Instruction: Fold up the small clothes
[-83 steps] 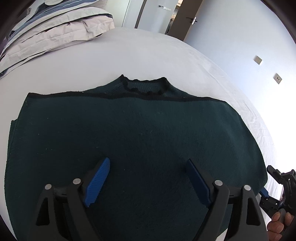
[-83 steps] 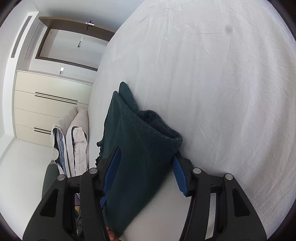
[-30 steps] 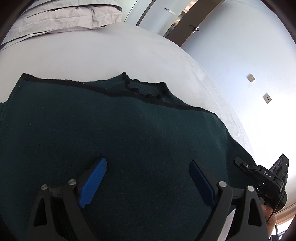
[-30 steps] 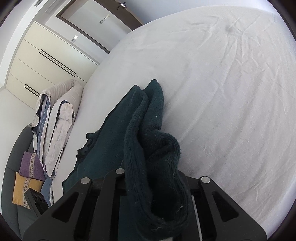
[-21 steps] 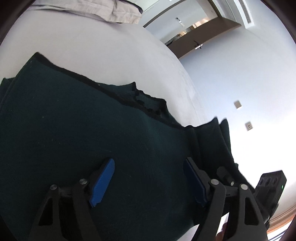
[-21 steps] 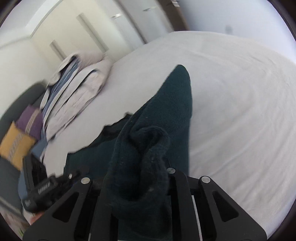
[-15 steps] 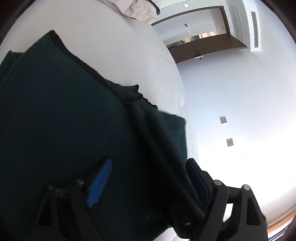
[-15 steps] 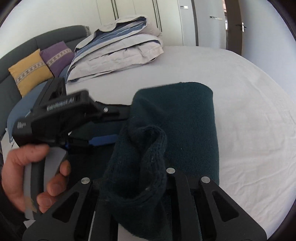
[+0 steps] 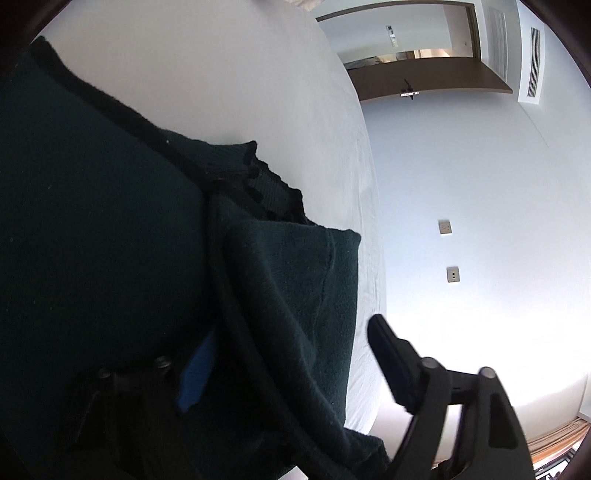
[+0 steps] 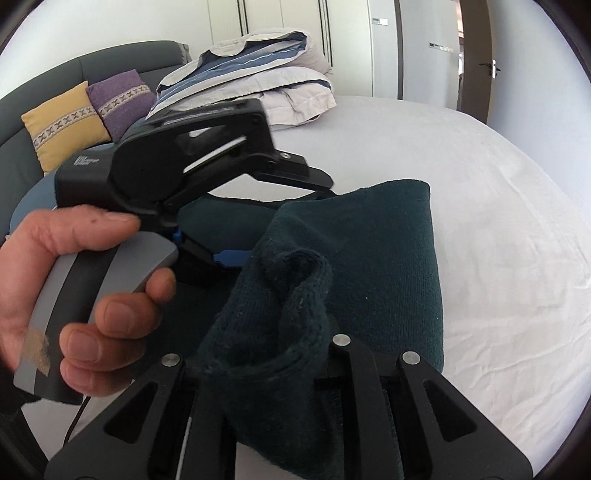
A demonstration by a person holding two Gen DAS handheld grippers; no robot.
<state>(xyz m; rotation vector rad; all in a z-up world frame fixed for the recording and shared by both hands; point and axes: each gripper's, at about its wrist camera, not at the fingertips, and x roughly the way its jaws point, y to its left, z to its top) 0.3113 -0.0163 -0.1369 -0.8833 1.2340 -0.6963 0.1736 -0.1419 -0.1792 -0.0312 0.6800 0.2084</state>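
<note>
On the bed, white sheet, lightly creased: one dark green sweater, lying across the near part of the mattress. Collar, black-trimmed, points toward the far edge of the bed in the left wrist view; the black shoulder seam runs crosswise, marking the long axis side to side. One side is folded over onto the body, its fold edge square and flat on the sheet.

Right gripper: clamped on a bunched roll of the sweater's knit, which fills the space between the jaws and hides the pads.

Left gripper: jaws spread wide, the folded flap lying between them. One blue pad is half buried in cloth; the other finger stands clear over the bed edge. Its lower body is cut off by the frame. In the right wrist view the left hand grips its grey handle.

Room: stacked bedding at the far end of the bed; grey sofa with a yellow cushion and a purple cushion; cream wardrobe; brown door; two wall plates.
</note>
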